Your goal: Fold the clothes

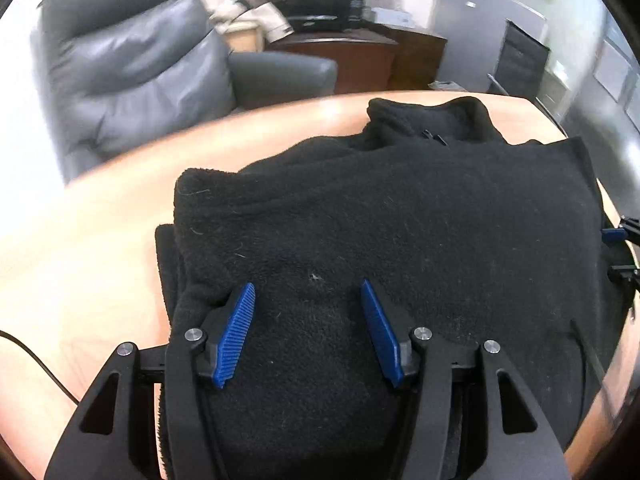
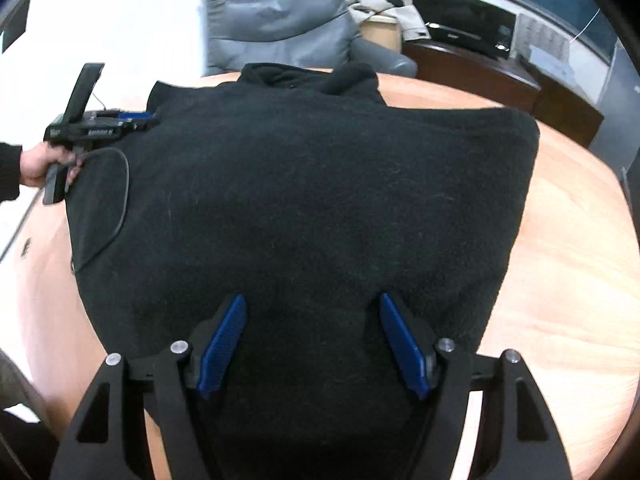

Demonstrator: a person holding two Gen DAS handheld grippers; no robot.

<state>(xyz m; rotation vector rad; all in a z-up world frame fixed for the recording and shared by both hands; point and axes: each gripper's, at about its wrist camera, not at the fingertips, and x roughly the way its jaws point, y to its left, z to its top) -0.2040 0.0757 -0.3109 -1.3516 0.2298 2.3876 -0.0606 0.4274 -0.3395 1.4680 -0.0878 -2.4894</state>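
On the round, pale wooden surface [image 2: 560, 264], a black fleece pullover [image 2: 304, 184] lying partly folded – collar [image 2: 308, 74] at the far edge, toward the grey leather armchair [image 2: 276, 20], a doubled layer of pile showing along its left side in the left wrist view. Over the pullover's near hem, the right hand-held gripper [image 2: 312, 344] with blue ribbed pads spread wide and opening, only flat fleece beneath the gap, nothing pinched. Likewise the left hand-held gripper [image 1: 308, 332]: jaws parted, no fold caught between the pads, poised above the near left part of the garment; seen also from the right wrist view at the pullover's left edge, gripped by a bare hand [image 2: 44, 164] in a dark sleeve, its cable trailing across the fleece.

Judged from the thick nap and rounded edges: soft, limp, light but bulky, grippy rather than slippery – no risk of breakage, some risk of layers sliding apart or bunching when lifted. Best taken at a doubled edge or hem corner, pinching through all layers at once, one gripper to each side of the near hem so the cloth hangs evenly. Worth avoiding: the flat middle, where the pads would only skid over the pile, and the loose cable on the left.
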